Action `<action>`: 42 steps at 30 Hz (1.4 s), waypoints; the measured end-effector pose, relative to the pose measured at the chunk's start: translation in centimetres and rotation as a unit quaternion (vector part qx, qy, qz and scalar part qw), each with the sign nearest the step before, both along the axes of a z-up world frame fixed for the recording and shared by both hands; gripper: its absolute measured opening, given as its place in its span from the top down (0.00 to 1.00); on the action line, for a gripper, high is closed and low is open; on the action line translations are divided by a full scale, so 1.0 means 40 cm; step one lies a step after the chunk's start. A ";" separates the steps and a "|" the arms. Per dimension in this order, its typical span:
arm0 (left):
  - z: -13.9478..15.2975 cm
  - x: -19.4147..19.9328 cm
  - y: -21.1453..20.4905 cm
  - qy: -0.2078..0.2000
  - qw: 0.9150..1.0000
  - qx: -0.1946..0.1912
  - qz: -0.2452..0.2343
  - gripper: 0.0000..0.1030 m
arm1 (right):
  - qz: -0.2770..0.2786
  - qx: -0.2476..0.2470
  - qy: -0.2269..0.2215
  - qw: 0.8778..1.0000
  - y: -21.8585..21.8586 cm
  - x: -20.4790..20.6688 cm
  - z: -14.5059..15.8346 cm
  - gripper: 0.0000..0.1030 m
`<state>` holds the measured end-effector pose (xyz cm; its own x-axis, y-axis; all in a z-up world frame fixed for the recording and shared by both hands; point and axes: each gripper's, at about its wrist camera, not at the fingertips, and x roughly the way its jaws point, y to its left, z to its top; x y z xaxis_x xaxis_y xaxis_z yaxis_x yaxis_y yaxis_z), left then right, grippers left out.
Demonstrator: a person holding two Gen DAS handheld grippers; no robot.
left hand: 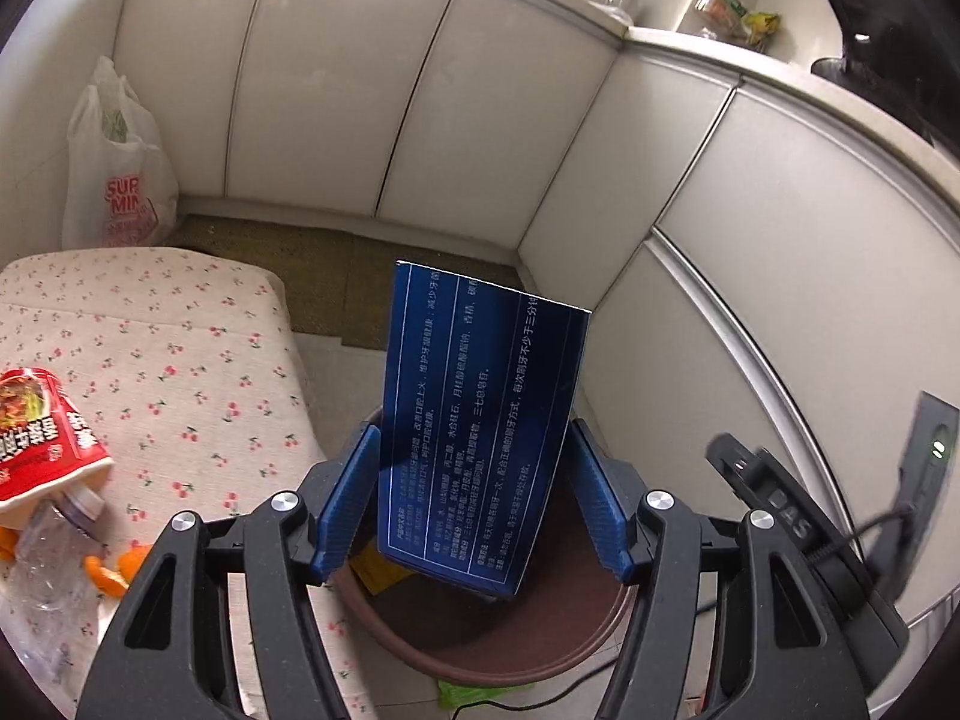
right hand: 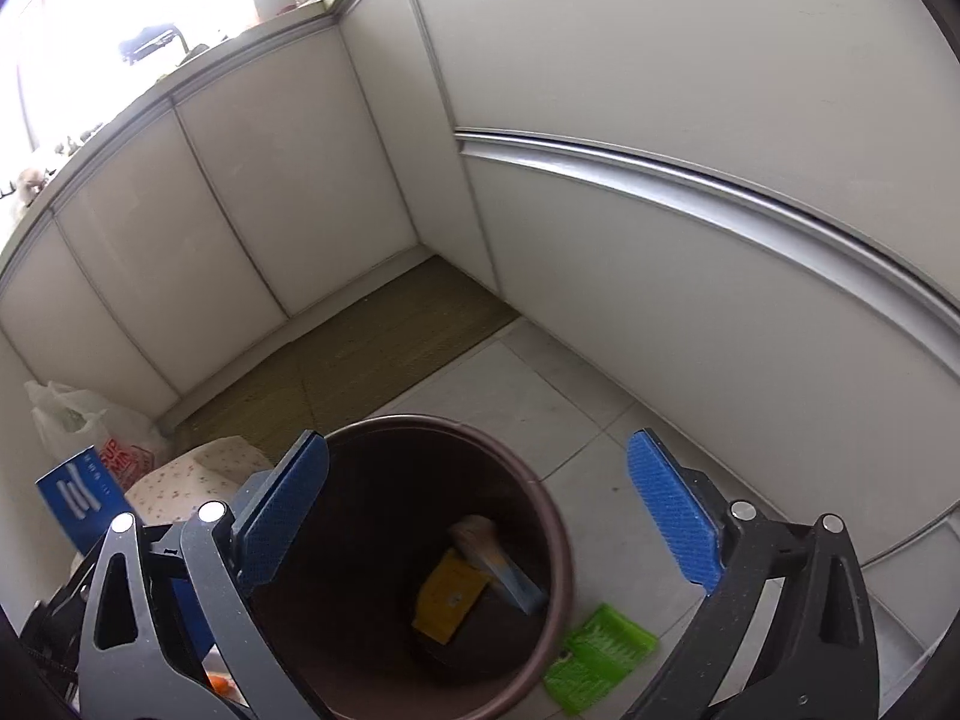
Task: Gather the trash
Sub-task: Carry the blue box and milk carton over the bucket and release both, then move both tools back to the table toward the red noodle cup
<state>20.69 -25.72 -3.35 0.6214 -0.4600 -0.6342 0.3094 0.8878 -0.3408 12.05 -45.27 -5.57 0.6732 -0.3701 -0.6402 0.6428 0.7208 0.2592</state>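
Two handheld grippers hang over a dark brown trash bin (right hand: 420,570) that stands on a pale tiled floor (right hand: 540,372) in the corner of white kitchen cabinets (left hand: 336,96).

The left gripper (left hand: 474,498) holds a blue box (left hand: 480,414) printed with white text, upright and tilted a little, its lower part between the blue pads; both pads sit against its sides, so the jaws are gripping it. The box is above the open mouth of the bin.

The right gripper (right hand: 480,510) is directly over the bin with its jaws spread wide and nothing between them. Inside the bin lie a yellow packet (right hand: 450,597) and a light blue item (right hand: 510,576), touching each other.

A green brush (right hand: 600,660) lies on the floor just beside the bin. To the left, a tabletop with a cherry-print cloth (left hand: 180,348) carries a red snack packet (left hand: 42,432), a crumpled clear bottle (left hand: 48,558) and orange peel (left hand: 108,576). A white shopping bag (left hand: 114,168) stands against the cabinets beyond it.
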 end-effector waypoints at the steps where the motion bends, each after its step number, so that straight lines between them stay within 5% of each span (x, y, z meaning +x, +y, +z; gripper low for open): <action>1: -0.002 0.004 -0.010 0.002 1.000 0.002 -0.001 0.38 | -0.003 -0.003 -0.001 1.000 0.001 -0.006 0.001 0.07; 9: -0.021 0.027 -0.032 0.019 1.000 0.014 0.002 0.27 | -0.020 -0.052 -0.003 0.998 -0.004 -0.015 0.024 0.07; 20: -0.014 0.016 0.047 -0.003 0.998 0.033 0.048 0.27 | 0.029 -0.084 -0.001 0.996 0.086 0.012 0.048 0.07; 42: -0.040 0.010 0.384 0.022 0.984 0.024 0.174 0.27 | 0.144 -0.138 0.007 0.980 0.377 0.123 0.066 0.07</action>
